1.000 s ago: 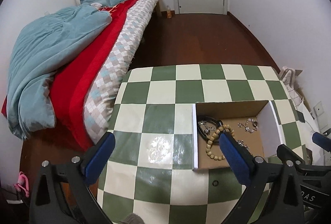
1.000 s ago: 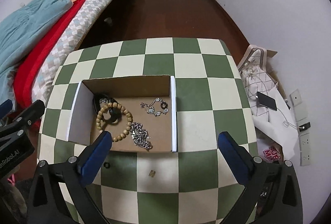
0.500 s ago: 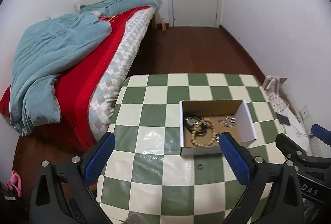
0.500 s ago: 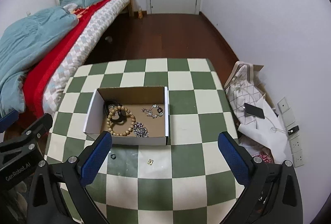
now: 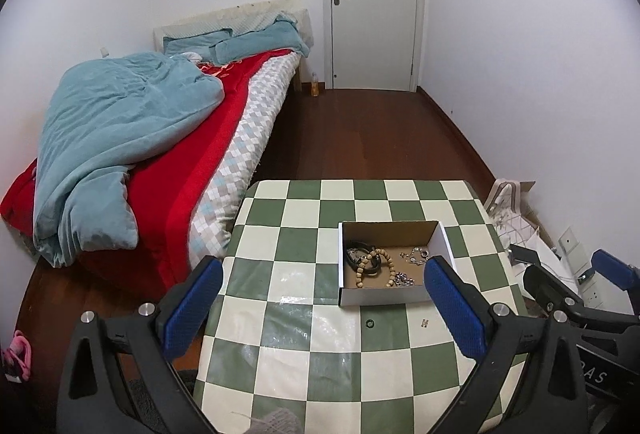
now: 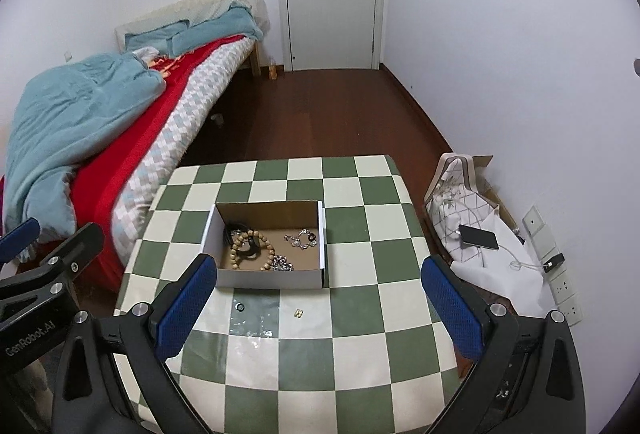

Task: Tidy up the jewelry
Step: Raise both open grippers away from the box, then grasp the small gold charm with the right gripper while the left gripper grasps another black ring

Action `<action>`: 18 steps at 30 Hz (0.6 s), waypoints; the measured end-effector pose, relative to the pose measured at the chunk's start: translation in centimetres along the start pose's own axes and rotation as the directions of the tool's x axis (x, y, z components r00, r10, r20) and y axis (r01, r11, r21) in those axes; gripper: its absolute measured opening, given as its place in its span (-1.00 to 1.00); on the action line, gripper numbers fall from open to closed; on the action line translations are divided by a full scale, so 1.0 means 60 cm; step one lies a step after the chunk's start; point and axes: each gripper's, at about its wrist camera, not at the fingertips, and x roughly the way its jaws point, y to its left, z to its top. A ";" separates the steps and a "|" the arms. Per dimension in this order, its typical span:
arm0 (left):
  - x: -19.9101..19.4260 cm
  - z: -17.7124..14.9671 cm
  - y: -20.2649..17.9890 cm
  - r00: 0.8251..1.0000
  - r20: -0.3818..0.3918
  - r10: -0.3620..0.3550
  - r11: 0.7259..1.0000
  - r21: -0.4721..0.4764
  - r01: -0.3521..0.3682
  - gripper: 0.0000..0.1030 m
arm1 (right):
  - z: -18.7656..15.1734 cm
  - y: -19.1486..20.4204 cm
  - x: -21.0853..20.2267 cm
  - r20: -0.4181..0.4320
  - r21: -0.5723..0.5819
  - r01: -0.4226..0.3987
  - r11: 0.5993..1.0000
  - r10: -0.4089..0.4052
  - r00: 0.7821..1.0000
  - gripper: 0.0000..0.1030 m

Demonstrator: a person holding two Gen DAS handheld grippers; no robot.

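Right now I hold both the left gripper (image 5: 322, 298) and the right gripper (image 6: 318, 292) wide apart and empty, high over the near edge of the checkered table (image 6: 360, 346). The box (image 6: 269, 277) sits mid-table with bracelets piled inside; a small ring (image 6: 239, 306) and gold charm (image 6: 298, 312) lie loose before it. I judge them light, slippery; pinch across their edges.

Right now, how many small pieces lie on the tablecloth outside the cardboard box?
2: a dark ring and a small gold piece, both just in front of the box. Nothing else shows loose.
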 end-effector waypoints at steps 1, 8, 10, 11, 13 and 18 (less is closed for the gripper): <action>-0.003 -0.003 0.001 1.000 0.001 0.004 1.000 -0.002 -0.004 1.00 | -0.002 -0.001 -0.005 0.001 0.005 -0.006 1.000 0.006 1.000 1.00; 0.026 -0.041 0.018 0.996 -0.048 0.077 0.997 -0.017 -0.078 1.00 | -0.032 -0.006 -0.006 -0.028 0.028 -0.026 0.999 0.027 0.999 1.00; 0.052 -0.055 0.023 0.989 -0.080 0.127 0.992 -0.004 -0.128 1.00 | -0.047 -0.009 0.014 -0.048 0.034 -0.033 0.999 0.034 0.998 0.99; 0.063 -0.061 0.025 0.984 -0.092 0.153 0.988 0.003 -0.153 1.00 | -0.054 -0.009 0.029 -0.064 0.029 -0.032 0.999 0.033 0.997 0.91; 0.092 -0.075 0.029 0.973 -0.111 0.202 0.979 0.016 -0.202 1.00 | -0.069 -0.007 0.065 -0.104 0.025 -0.041 0.999 0.043 0.994 0.64; 0.164 -0.102 0.029 0.938 -0.158 0.309 0.951 0.079 -0.300 1.00 | -0.117 -0.010 0.188 -0.218 0.058 -0.082 0.995 0.093 0.972 0.37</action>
